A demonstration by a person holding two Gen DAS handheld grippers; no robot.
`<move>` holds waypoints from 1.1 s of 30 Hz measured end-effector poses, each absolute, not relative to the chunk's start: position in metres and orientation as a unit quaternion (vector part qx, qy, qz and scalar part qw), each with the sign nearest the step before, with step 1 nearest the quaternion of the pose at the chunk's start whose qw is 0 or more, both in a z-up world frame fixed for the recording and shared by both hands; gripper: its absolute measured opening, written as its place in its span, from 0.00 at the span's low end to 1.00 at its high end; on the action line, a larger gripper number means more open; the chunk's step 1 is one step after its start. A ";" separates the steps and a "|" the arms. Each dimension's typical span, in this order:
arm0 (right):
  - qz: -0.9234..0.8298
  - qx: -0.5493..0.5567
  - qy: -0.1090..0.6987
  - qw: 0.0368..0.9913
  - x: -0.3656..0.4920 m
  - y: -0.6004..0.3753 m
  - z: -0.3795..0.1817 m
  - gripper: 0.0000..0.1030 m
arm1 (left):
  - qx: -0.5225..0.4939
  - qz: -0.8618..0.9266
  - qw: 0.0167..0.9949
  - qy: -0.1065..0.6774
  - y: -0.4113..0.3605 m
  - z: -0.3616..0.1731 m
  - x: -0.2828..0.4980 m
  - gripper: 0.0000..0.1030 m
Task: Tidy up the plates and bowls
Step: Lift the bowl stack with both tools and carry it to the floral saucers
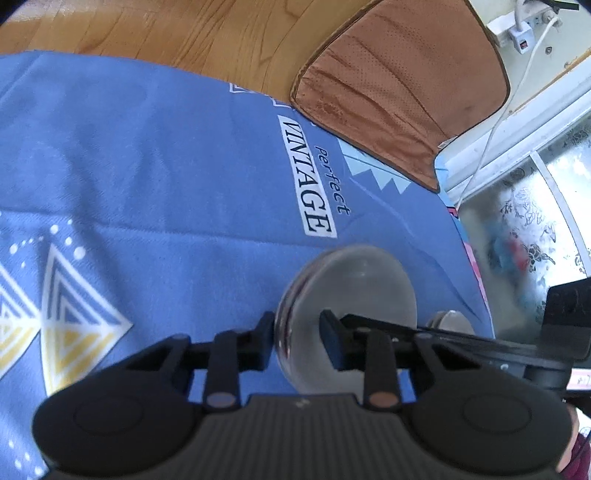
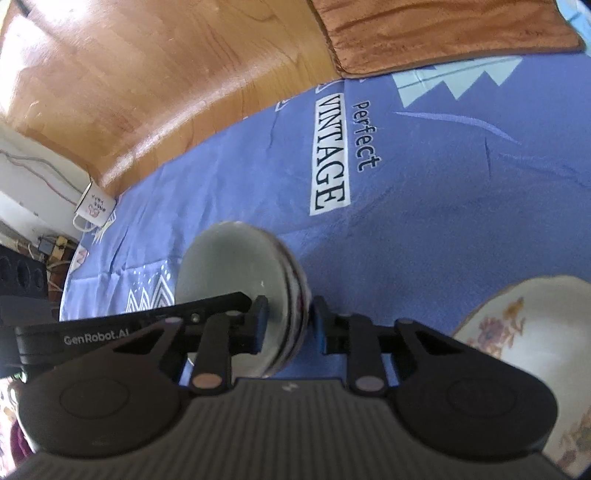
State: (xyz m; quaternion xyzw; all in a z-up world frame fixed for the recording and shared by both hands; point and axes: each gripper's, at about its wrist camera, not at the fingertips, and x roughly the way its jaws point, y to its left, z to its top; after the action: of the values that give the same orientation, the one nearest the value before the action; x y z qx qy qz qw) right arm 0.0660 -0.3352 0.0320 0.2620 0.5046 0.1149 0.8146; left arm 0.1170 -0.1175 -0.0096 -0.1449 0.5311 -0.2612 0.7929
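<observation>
Both grippers grip the same small bowl from opposite sides above a blue cloth. In the left wrist view my left gripper (image 1: pixel 297 334) is shut on the rim of the pale bowl (image 1: pixel 354 280), which is tilted on edge; the other gripper's black body (image 1: pixel 480 347) reaches in from the right. In the right wrist view my right gripper (image 2: pixel 290 325) is shut on the bowl (image 2: pixel 232 273); its patterned outer wall (image 2: pixel 295 291) faces right, and the left gripper's body (image 2: pixel 129 328) comes in from the left. A floral plate (image 2: pixel 535 332) lies at the right.
The blue "perfect VINTAGE" cloth (image 1: pixel 147 166) covers the table. A brown cushion (image 1: pixel 399 81) lies at its far edge, over wooden floor (image 2: pixel 147 74). A white mug (image 2: pixel 94 208) stands at the cloth's left edge. A power strip (image 1: pixel 517 26) and window (image 1: pixel 535 206) are at right.
</observation>
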 end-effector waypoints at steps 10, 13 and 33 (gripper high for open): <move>0.120 0.260 0.480 0.829 0.038 -0.343 0.052 0.27 | -0.130 -0.268 0.806 0.511 -0.132 0.019 0.088 0.26; 0.117 0.259 0.471 0.835 0.029 -0.350 0.061 0.27 | -0.121 -0.275 0.811 0.503 -0.142 0.027 0.078 0.27; 0.054 0.271 0.443 0.853 -0.032 -0.425 0.075 0.27 | -0.055 -0.342 0.791 0.504 -0.242 0.037 0.044 0.29</move>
State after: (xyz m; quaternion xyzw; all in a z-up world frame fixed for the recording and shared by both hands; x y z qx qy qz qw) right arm -0.0323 -0.4250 0.0752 0.2714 0.4429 0.0542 0.8528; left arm 0.0441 -0.2422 0.0365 -0.0545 0.5039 -0.3424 0.7911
